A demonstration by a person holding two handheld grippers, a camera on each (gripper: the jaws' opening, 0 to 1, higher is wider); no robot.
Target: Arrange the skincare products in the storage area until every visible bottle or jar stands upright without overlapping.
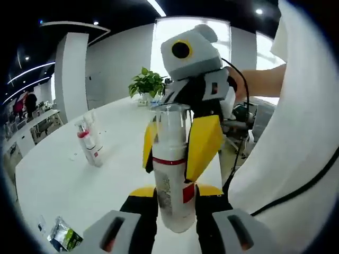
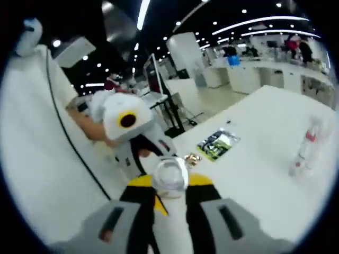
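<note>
Gripping bottle (image 1: pixel 170 174), both grippers; label blurred

I see a white bottle (image 1: pixel 172 174) with a red band and red label patch, clear cap, between yellow-and-black jaws. Far left, a smaller bottle (image 1: pixel 91 144) looks white with red accents. The table (image 1: pixel 63 185) is white; the packet (image 2: pixel 217 143) seems green-black.

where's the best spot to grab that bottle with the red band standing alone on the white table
Grip the lone bottle round its straight lower body, below the red band, coming in level from the side. It stands upright with bare table around it; the narrower cap end looks a poorer seat for the tongs.
</note>
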